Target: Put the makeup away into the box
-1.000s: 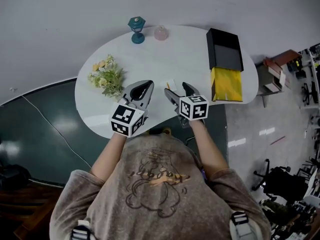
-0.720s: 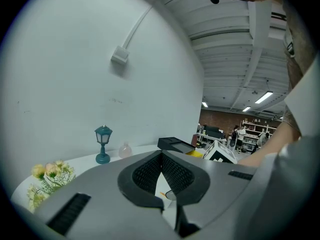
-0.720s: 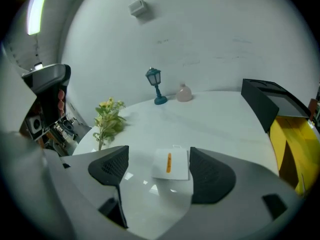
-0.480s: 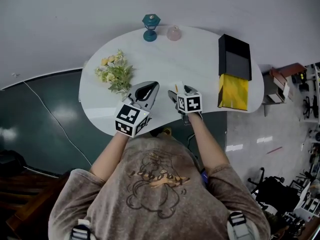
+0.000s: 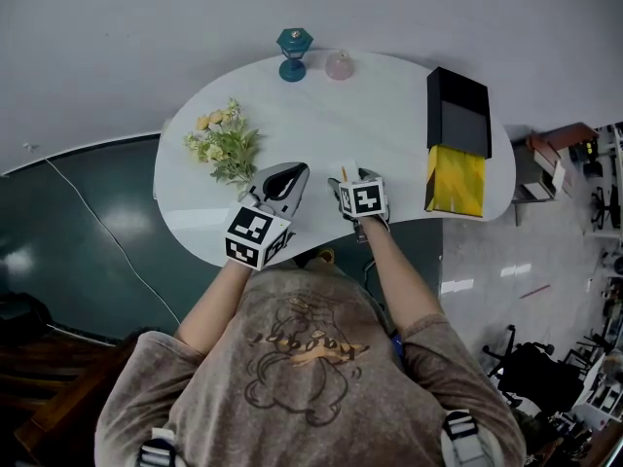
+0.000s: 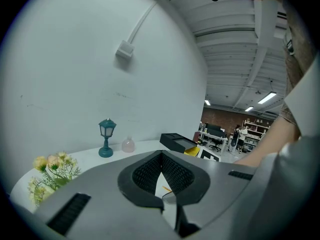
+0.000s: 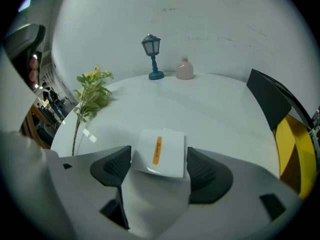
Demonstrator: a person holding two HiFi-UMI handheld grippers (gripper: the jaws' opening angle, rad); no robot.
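The makeup case [image 7: 160,153] lay flat on the white table [image 7: 210,109] between the wide, closing jaws of the right gripper [image 7: 160,170], not yet pinched — thin and glossy, it could skid away under an off-centre squeeze.

left gripper [image 6: 162,153] jaws closed and empty; teal lamp [image 6: 106,136], flowers [image 6: 50,166] beyond.

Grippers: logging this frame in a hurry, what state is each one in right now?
Left gripper: shut, holding nothing.
Right gripper: open, jaws closing, with the white makeup case between them, not yet gripped.
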